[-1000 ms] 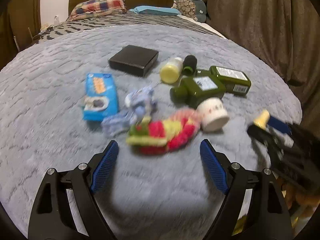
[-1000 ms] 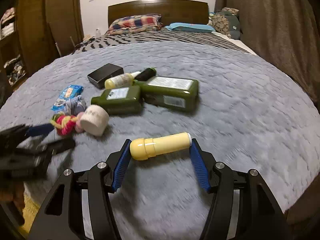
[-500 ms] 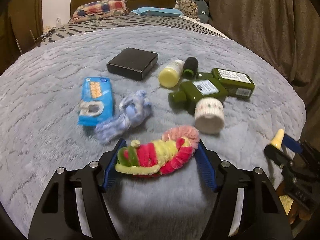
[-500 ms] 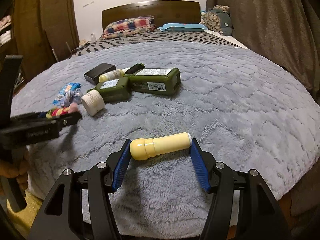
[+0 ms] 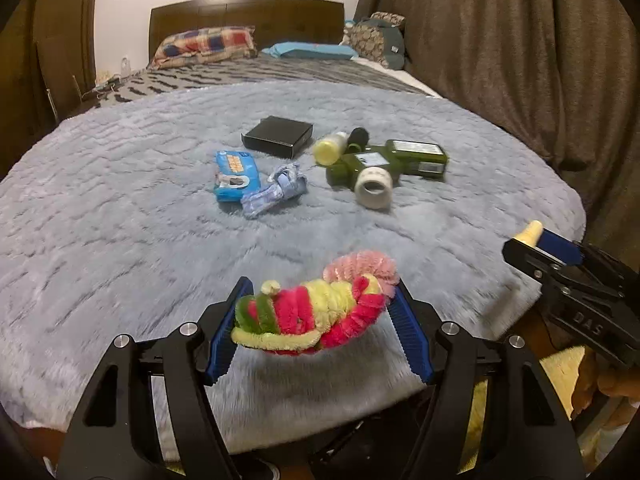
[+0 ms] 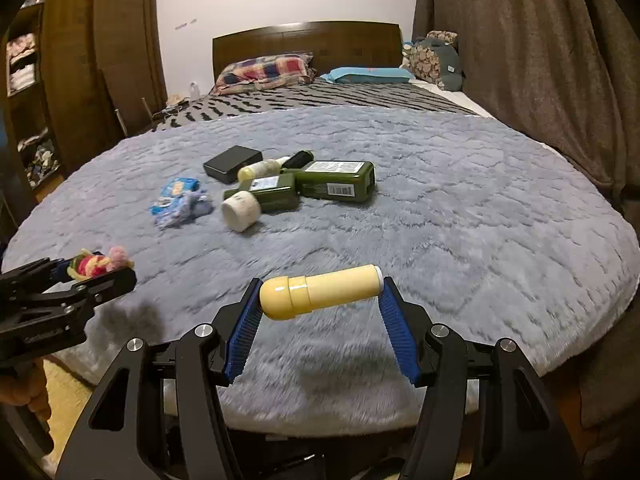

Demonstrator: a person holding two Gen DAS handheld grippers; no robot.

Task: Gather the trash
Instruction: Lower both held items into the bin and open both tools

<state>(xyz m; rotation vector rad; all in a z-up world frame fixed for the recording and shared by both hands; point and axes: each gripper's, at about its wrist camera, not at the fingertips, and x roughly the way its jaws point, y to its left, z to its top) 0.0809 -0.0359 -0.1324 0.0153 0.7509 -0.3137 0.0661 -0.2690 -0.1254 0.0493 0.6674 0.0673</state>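
Observation:
My left gripper point(image 5: 322, 286) is shut on a fuzzy red, yellow, green and pink chenille piece point(image 5: 316, 312), held just above the near edge of the grey blanket point(image 5: 120, 220). In the right wrist view the same piece point(image 6: 100, 264) shows at the far left in the left gripper. My right gripper point(image 6: 320, 282) is shut on a pale yellow capped bottle point(image 6: 324, 290), gripped end to end, also above the blanket's near edge. The right gripper point(image 5: 538, 242) and the bottle's tip appear at the right of the left wrist view.
Mid-blanket lie a blue wipes pack point(image 5: 234, 174), a crumpled blue-white wrapper point(image 5: 276, 192), a black box point(image 5: 278, 136), a small yellow-capped bottle point(image 5: 330, 148), two dark green bottles point(image 5: 416, 156) and a white jar point(image 5: 374, 188). Pillows sit at the headboard; a curtain hangs on the right.
The left gripper closed on the fuzzy piece, lifted it and pulled back toward the bed's near edge. The right gripper drew back too, still holding the yellow bottle.

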